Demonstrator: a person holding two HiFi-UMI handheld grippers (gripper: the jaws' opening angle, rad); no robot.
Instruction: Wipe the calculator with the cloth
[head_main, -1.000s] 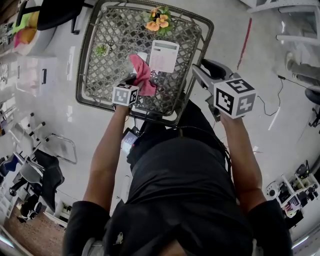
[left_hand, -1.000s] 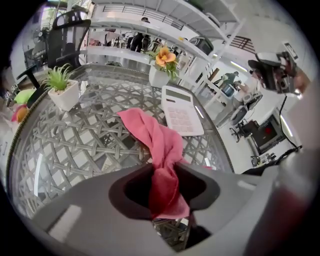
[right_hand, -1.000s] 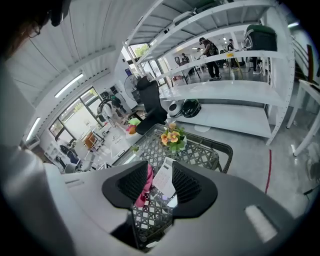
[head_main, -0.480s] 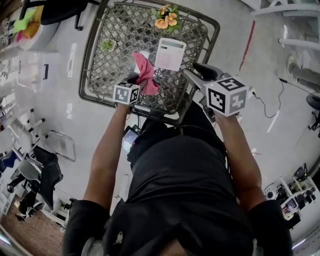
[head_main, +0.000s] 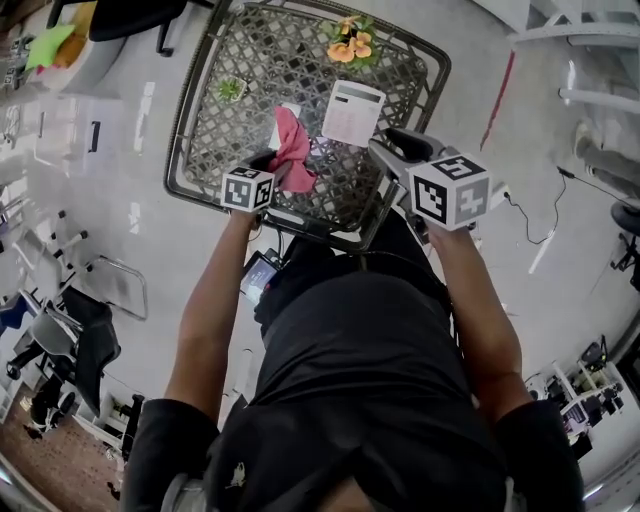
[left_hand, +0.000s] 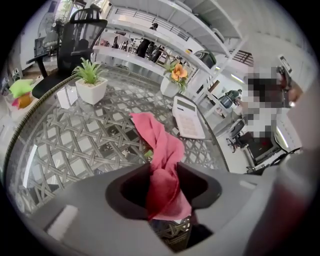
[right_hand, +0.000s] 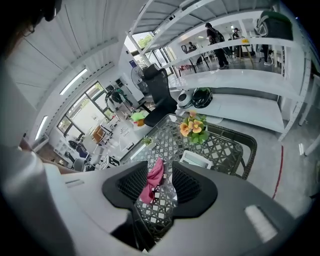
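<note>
The white calculator (head_main: 352, 112) (left_hand: 188, 117) (right_hand: 197, 160) lies flat on the far right of the woven table top. A pink cloth (head_main: 293, 148) (left_hand: 160, 145) (right_hand: 152, 180) lies twisted beside it and runs back to the near edge. My left gripper (head_main: 275, 166) (left_hand: 164, 182) is over that end. Its jaws have just been opening, and the cloth lies between them with dark gaps at the pads. My right gripper (head_main: 398, 148) (right_hand: 167, 182) hovers off the table's near right corner, open with nothing in it.
The table has a raised dark rim (head_main: 190, 130). A pot of orange flowers (head_main: 352, 40) (left_hand: 175, 77) stands at the far edge behind the calculator. A small green plant in a white pot (head_main: 231, 90) (left_hand: 91, 85) stands at the far left. Chairs and shelves ring the table.
My right gripper has come in leftward toward the table's near right corner. My left gripper has edged left along the near edge, the cloth still between its jaws.
</note>
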